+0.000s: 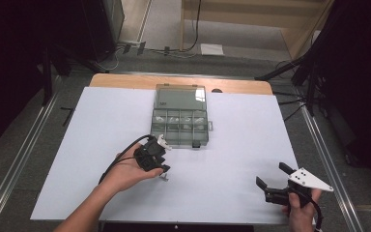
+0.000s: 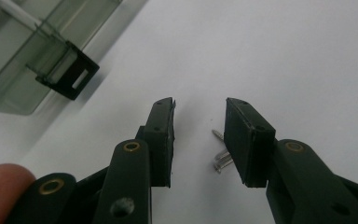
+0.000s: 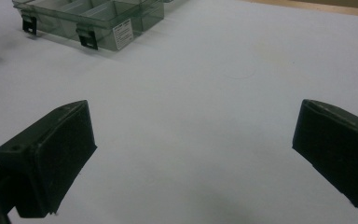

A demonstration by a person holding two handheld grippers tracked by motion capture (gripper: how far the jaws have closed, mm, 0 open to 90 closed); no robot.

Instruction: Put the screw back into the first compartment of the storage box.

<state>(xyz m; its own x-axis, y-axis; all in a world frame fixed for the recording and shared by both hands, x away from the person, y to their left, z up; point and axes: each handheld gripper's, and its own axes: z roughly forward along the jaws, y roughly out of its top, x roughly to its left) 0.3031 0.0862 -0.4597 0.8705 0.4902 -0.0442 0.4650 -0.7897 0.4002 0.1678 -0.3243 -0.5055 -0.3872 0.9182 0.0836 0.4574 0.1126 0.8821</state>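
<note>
The person is going for the small cluster of metal screws (image 2: 223, 158) lying on the white table (image 1: 232, 159), just in front of the clear compartment box (image 1: 179, 122) with its lid thrown back. The left gripper (image 2: 199, 116) hangs low over them with its jaws partly closed, a clear gap between the pads and nothing pinched yet; the screws lie against the inside of the right-hand pad rather than centred in the gap. To do this well, I would shift the gripper a touch toward that side so the screws sit midway between the pads, bring the tips right down to the tabletop, and close slowly, since thin shanks like these will likely roll or squirt out from under a pad that lands on top of them. In the high view the left hand (image 1: 128, 170) cradles the gripper from beneath, palm up, jaws pointing toward the box's front edge. The right gripper (image 1: 271, 181) rests well apart near the table's front right corner, held upright in the right hand (image 1: 300, 209), jaws spread wide and empty.
</note>
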